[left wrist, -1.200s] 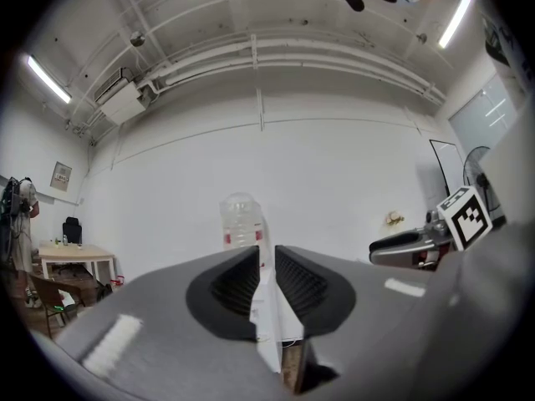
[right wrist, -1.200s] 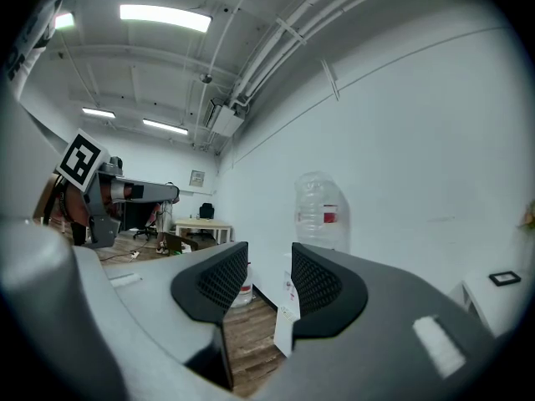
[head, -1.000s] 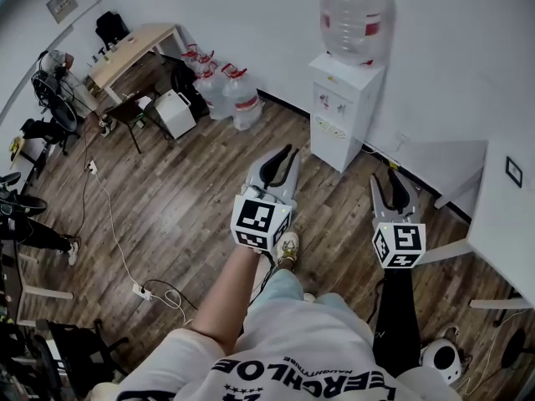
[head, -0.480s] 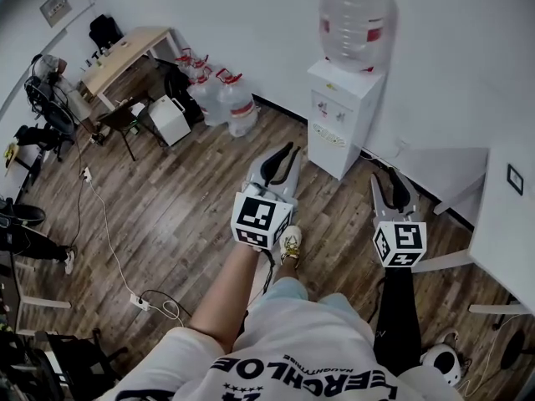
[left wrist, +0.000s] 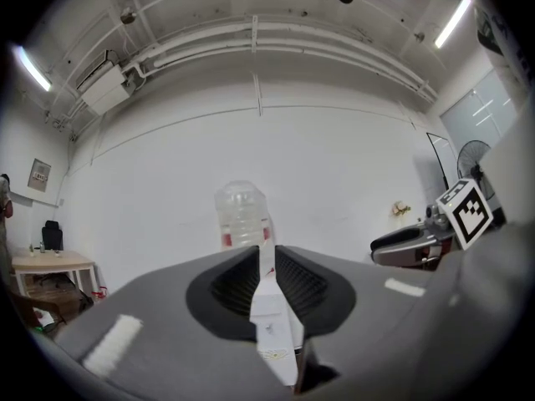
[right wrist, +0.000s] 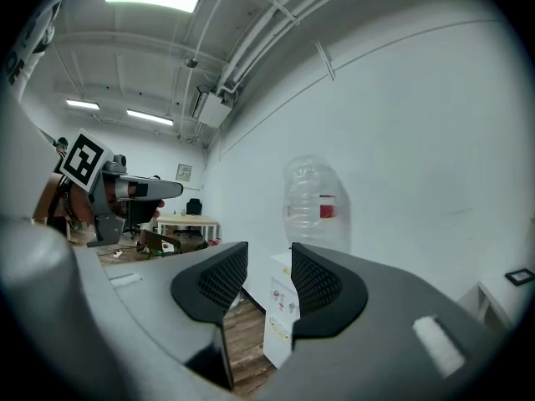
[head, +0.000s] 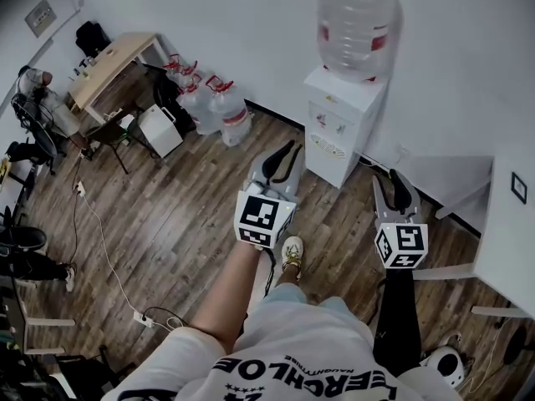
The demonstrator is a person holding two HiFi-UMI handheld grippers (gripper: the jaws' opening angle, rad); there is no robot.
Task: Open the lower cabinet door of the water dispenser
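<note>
Head view: wood-plank floor [head: 180, 215], white wall [head: 242, 32], water dispenser [head: 343, 115] against it

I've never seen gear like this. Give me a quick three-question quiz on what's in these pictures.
1. True or false: the lower cabinet door of the water dispenser stands open.
2. What sits on top of the dispenser? A) a large clear bottle B) a kettle C) a plant
3. Fill in: the ___ gripper has its jaws apart with nothing between them.
Key: 1 false; 2 A; 3 the right gripper.
</note>
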